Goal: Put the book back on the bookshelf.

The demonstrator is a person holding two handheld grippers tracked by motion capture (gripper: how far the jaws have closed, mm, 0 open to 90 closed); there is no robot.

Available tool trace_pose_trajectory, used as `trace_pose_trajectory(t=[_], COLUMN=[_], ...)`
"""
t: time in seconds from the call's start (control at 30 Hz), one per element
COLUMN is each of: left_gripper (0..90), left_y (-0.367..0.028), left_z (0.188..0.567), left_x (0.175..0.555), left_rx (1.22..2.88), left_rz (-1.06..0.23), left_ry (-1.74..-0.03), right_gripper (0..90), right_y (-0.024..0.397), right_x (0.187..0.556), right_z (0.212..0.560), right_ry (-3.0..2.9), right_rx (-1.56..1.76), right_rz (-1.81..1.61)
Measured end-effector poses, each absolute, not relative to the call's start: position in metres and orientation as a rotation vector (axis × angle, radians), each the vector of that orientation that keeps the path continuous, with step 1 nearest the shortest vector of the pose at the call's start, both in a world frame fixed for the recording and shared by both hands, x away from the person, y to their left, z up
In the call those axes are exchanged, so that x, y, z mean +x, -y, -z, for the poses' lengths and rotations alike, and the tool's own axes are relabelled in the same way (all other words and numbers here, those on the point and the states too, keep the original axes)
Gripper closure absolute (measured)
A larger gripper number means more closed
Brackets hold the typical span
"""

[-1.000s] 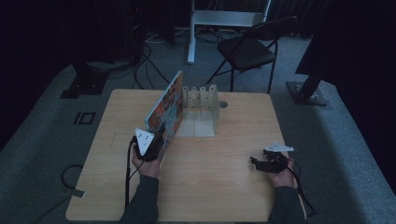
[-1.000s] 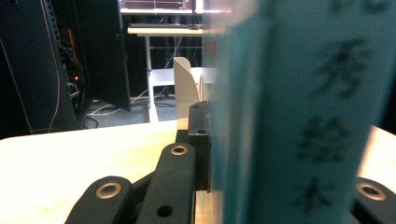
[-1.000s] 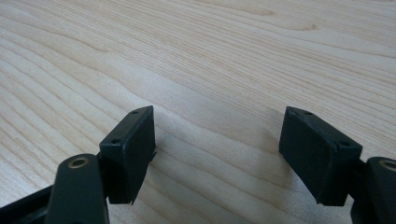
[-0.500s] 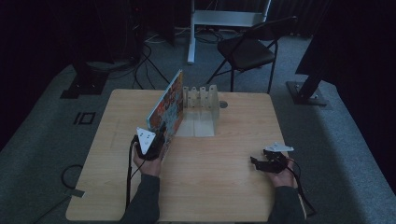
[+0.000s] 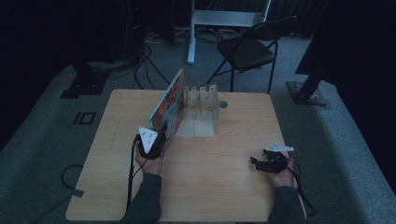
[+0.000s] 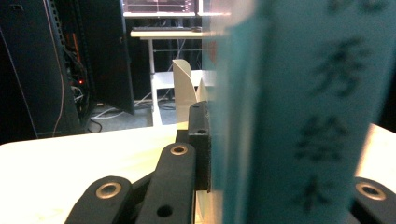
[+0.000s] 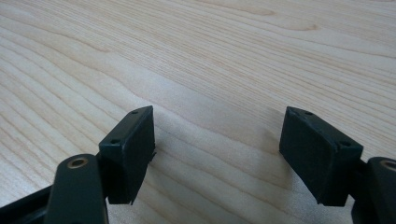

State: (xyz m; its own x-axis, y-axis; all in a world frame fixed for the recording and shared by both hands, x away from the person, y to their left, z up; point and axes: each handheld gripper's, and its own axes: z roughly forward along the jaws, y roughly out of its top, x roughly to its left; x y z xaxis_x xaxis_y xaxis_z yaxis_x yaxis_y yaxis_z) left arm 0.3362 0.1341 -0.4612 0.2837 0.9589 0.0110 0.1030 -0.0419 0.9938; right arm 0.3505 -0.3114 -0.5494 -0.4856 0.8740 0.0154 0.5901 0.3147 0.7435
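A thin, flat picture book [image 5: 169,105] with a bright, busy orange-and-red cover is standing on its lower edge on the pale wood-grain table [image 5: 224,163], leaning slightly and running from the near left toward the far middle of the tabletop. The left gripper [image 5: 158,136] is clamping the book's near end, its grey three-cornered plate facing up. In the left gripper view the book [image 6: 299,112] is sitting so close to the lens that it is blurring into a light blue band with dark printed characters, too soft to read; one black jaw is pressing flat against its left face, while the other jaw is mostly hiding behind the book, with just a riveted link peeking out at the lower right.

Just beside the book's far end a white plastic rack [image 5: 201,100] is standing, its back row of upright rounded dividers rising from a flat base. Its slots are looking bare, though dim light is making that hard to judge. In the left gripper view one curved white divider [image 6: 184,91] is showing past the jaw.

The right gripper [image 5: 258,162] is resting well apart, near the table's right front, jaws spread wide with nothing between them. In the right gripper view its matte black blocky pads [image 7: 133,144] are hovering over bare wood grain [image 7: 210,56].

A dark folding chair [image 5: 250,49] is standing beyond the table, partly lost in shadow.
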Motion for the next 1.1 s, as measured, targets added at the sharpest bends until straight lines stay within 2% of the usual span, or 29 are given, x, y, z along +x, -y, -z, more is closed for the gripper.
trace_pose_trajectory(t=[1.1], left_gripper=[81.2], left_y=[-0.1316], left_z=[0.4653], left_x=[0.3459], left_rx=[1.402], left_rz=[-0.965], left_ry=[-1.063], right_gripper=[26.0], right_y=[0.3115], right_x=[0.3505], right_z=[0.5493], right_ry=[-2.197], right_rx=[1.302], right_rz=[-0.989])
